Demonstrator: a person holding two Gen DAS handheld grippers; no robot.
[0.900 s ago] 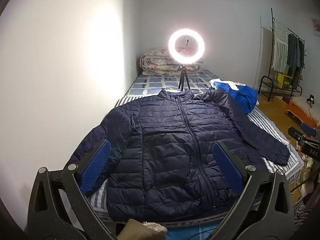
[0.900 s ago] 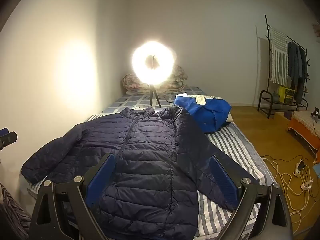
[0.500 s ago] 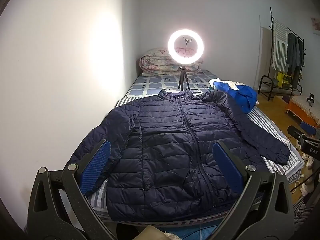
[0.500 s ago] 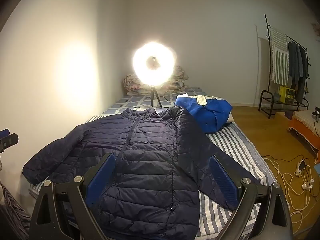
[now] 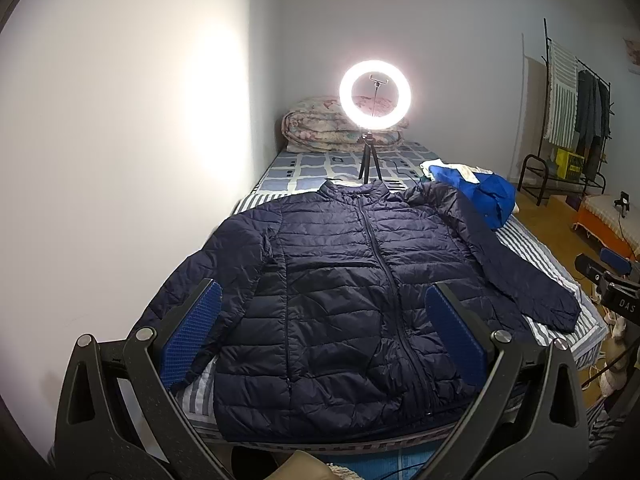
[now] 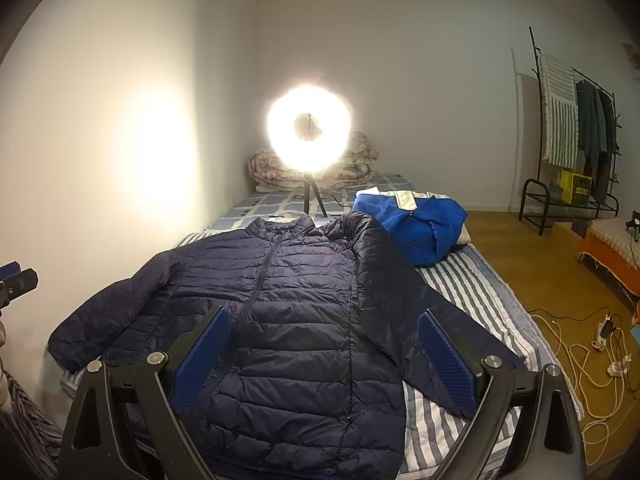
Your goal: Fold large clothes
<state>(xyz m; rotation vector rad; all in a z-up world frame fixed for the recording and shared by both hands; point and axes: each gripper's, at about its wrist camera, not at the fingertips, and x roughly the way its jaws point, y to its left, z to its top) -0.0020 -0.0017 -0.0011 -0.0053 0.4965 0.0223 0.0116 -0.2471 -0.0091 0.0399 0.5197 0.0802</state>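
Two grippers unchanged since the earlier frames: my left gripper point(image 5: 322, 344) and right gripper point(image 6: 324, 358) both hang spread wide above the near hem, nothing between the blue pads point(image 5: 191, 338). Only slight view drift noted. Navy puffer jacket point(image 5: 352, 300) lies flat, face up, zipped, on the striped bed point(image 6: 480, 292), collar at 12 o'clock, sleeves splayed toward 8 and 4. Blue garment point(image 6: 416, 224) sits at 1 o'clock; ring light point(image 5: 375, 91) beyond the collar.
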